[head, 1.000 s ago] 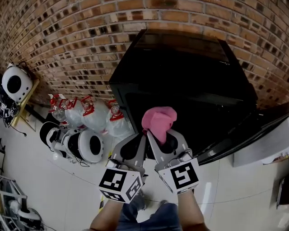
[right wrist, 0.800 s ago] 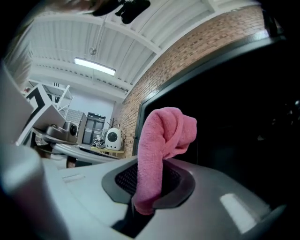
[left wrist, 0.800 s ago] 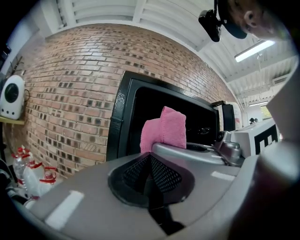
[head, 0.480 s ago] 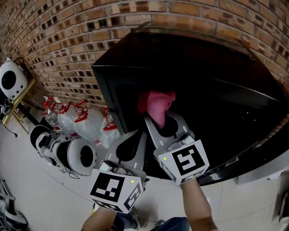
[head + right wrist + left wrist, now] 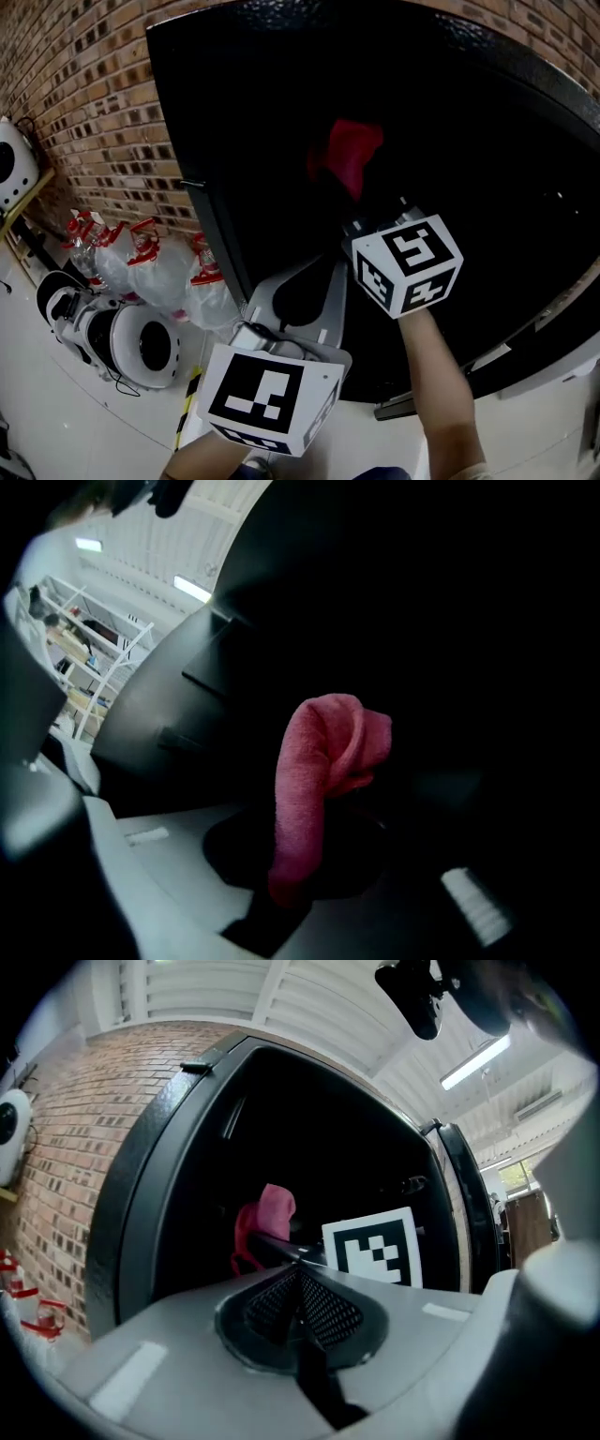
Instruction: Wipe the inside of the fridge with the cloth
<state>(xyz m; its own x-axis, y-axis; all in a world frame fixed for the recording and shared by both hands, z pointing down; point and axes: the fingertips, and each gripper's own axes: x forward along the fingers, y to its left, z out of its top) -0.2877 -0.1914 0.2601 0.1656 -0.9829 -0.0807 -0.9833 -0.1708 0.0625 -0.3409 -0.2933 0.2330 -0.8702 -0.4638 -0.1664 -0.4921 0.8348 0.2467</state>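
Count: one fridge (image 5: 220, 103), black, standing against a brick wall (image 5: 84, 103). One cloth (image 5: 349, 155), pink. Two grippers, each with one marker cube. At least three clear bags (image 5: 155, 272) with red ties stand on the floor left of the fridge. Two white round units (image 5: 127, 339) lie just beside the bags.

Pose: right forearm (image 5: 441, 394) bare, stretched up and forward from the lower right, so the right gripper (image 5: 291, 874) is inside the dark fridge interior. Its cube (image 5: 408, 264) sits at the opening, tilted. The left gripper (image 5: 298, 1288) is held lower and nearer the body, outside the fridge, in front of its left front edge, pointing up into the opening. Its cube (image 5: 272, 398) is low in the head view.

Jaws: the right gripper is clamped on the cloth. The left gripper's jaws are pressed together with nothing between them.

Cloth position: pinched at its lower end in the right jaws. The free part rises past the tips and folds over in a loose bunch at the top. It is well inside the fridge, ahead of and above the left gripper, apart from it. Whether it touches an inner wall cannot be told; the interior is too dark.
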